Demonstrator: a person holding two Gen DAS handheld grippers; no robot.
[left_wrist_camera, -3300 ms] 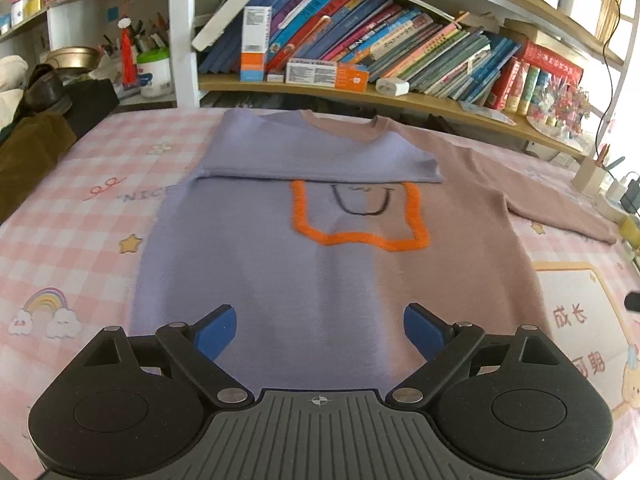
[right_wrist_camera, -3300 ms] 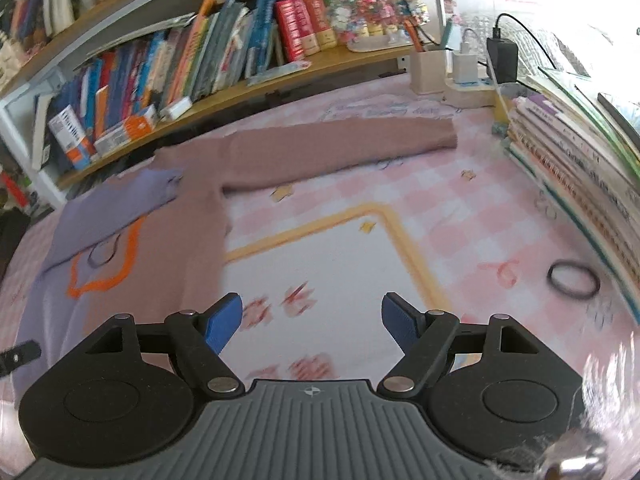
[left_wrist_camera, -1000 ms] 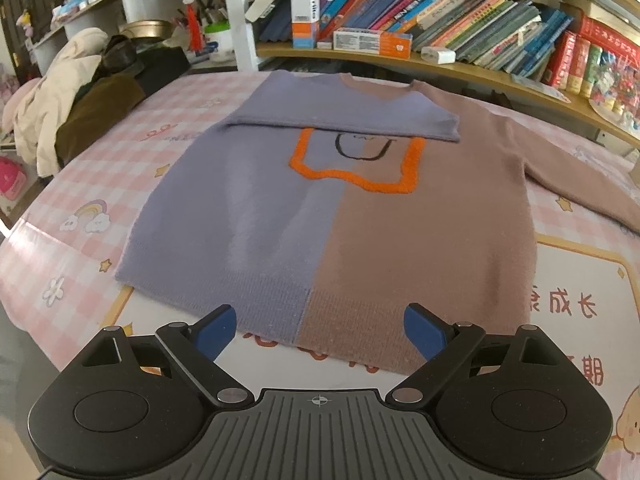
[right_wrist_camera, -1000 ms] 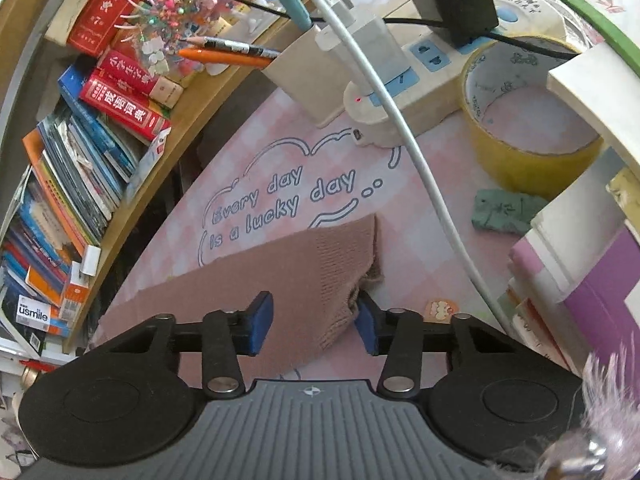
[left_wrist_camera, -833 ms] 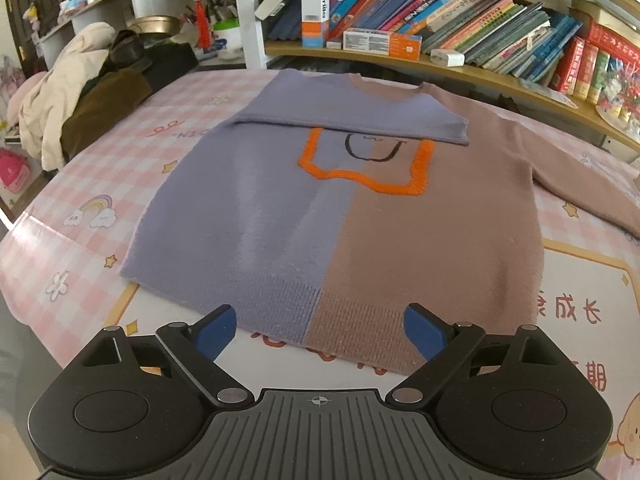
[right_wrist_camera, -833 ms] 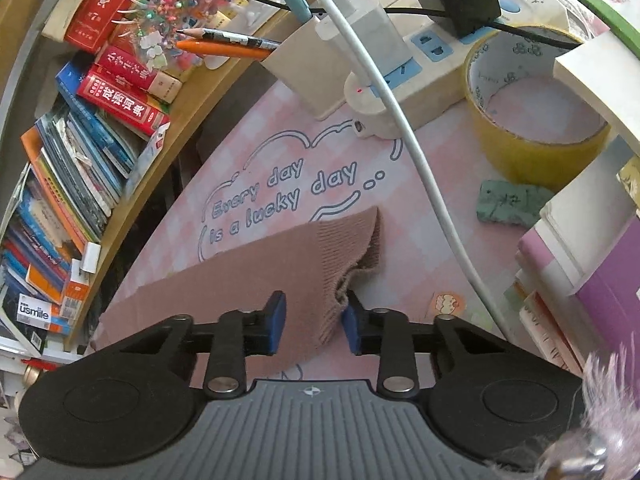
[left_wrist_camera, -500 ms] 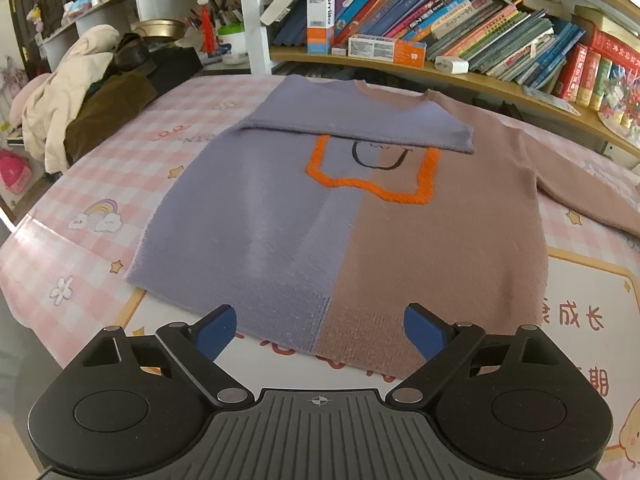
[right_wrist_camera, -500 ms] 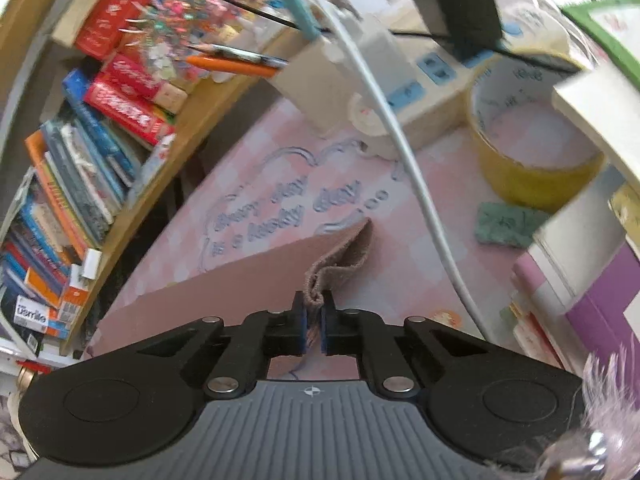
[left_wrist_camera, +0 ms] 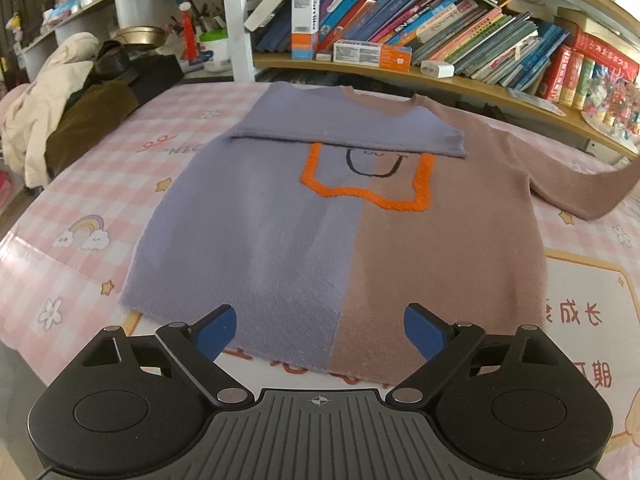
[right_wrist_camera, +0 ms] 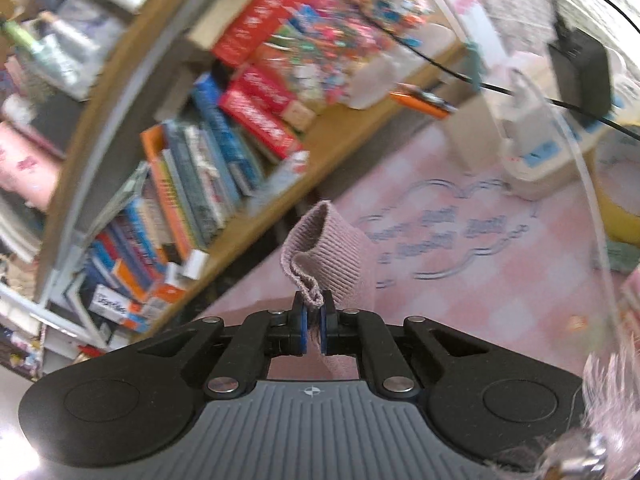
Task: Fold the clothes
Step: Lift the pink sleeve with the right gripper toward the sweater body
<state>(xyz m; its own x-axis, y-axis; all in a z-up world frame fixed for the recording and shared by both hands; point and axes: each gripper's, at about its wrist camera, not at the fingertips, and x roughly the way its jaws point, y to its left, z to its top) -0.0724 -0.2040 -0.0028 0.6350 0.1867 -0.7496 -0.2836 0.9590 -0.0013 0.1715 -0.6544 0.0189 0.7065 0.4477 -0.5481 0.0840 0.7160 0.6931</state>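
A sweater [left_wrist_camera: 328, 224], lilac on its left half and brown on its right, lies flat on the pink checked table with an orange outline on the chest. Its lilac sleeve [left_wrist_camera: 352, 130] is folded across the chest. The brown sleeve [left_wrist_camera: 580, 192] runs off to the right, its far end raised off the table. My left gripper [left_wrist_camera: 320, 328] hovers open just short of the hem, holding nothing. In the right wrist view my right gripper [right_wrist_camera: 313, 326] is shut on the brown sleeve's ribbed cuff [right_wrist_camera: 328, 248], which stands up above the pads, lifted over the table.
A bookshelf [left_wrist_camera: 440, 56] full of books lines the far edge. A heap of clothes [left_wrist_camera: 60, 120] lies at the far left. Near the right gripper stand a power strip with cables [right_wrist_camera: 540, 152], a pen holder [right_wrist_camera: 376, 88] and a yellow tape roll [right_wrist_camera: 620, 188].
My right gripper closed on the brown cuff and lifted it off the table, tilting back toward the shelf. The left gripper stayed open, drifting slightly near the hem.
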